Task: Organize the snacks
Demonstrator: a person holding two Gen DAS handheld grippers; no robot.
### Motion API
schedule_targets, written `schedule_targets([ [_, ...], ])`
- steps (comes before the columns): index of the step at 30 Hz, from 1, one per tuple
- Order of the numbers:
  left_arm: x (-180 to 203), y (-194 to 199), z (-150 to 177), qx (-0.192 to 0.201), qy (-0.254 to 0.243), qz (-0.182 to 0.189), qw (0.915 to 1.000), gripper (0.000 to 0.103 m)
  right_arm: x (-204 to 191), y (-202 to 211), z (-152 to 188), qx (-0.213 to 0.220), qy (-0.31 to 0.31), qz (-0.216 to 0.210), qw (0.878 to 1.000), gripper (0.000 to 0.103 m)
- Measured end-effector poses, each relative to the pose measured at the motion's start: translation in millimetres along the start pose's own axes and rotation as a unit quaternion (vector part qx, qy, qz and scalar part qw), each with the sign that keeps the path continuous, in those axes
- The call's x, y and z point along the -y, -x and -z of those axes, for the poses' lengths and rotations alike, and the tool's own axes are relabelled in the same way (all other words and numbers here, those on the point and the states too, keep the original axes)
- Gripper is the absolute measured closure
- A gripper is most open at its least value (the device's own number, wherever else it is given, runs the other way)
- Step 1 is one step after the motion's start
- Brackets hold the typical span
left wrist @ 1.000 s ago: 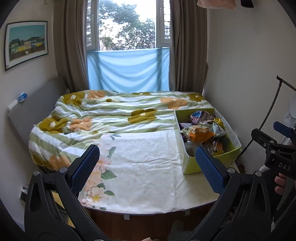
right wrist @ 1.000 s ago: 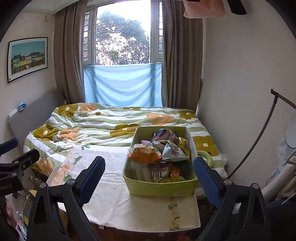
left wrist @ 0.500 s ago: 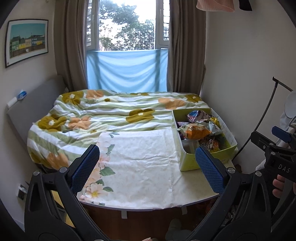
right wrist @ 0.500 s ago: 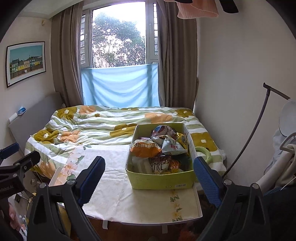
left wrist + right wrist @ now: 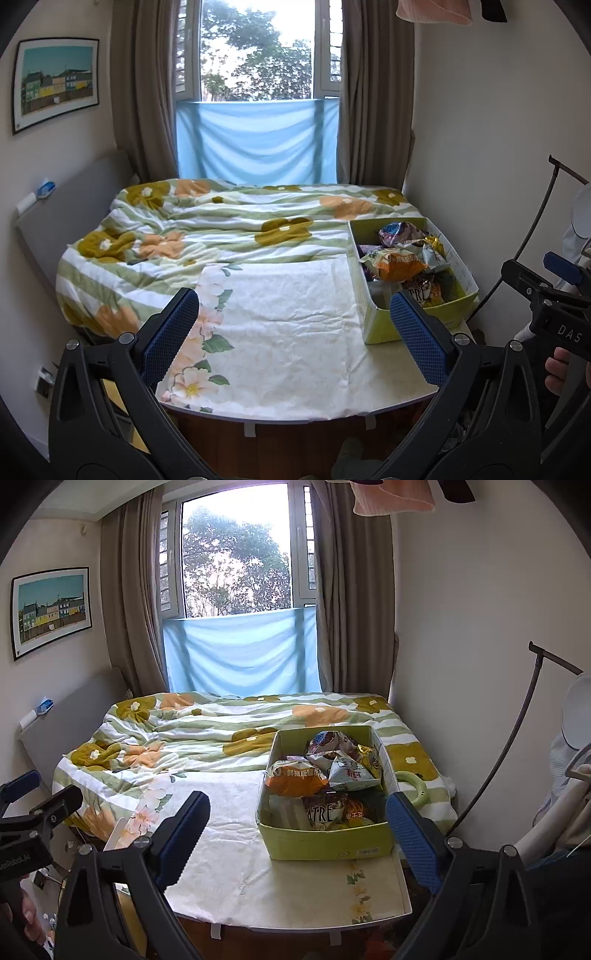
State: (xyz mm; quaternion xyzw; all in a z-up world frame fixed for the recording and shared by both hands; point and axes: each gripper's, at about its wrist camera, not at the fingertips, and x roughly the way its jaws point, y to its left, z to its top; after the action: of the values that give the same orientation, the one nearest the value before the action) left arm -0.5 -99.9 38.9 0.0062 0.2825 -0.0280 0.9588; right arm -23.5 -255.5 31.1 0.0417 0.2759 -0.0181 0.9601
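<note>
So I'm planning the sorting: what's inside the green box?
The green box holds a heap of snack bags: an orange bag, a white triangular packet, a purple one behind. Whatever lies beneath the heap is covered.

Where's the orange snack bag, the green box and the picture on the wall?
orange snack bag (image 5: 295, 781), right wrist view, front of the bag.
green box (image 5: 325, 843), right wrist view, near wall.
picture (image 5: 51, 609), right wrist view, middle of the print.

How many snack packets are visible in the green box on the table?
5, possibly more hidden beneath, in the green box: orange packet front left, white packet beside it, purple packet at the back, gold packet back right, brown packet nearest.
</note>
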Motion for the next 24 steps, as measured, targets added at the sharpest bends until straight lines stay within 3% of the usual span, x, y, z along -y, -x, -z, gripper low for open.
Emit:
schedule_targets([
  [24,-6,-8,-3,-0.003,-0.002,-0.001,1.0000,0.000,-7,-12,2,-0.014,-0.003,0.000,1.000,0.008],
])
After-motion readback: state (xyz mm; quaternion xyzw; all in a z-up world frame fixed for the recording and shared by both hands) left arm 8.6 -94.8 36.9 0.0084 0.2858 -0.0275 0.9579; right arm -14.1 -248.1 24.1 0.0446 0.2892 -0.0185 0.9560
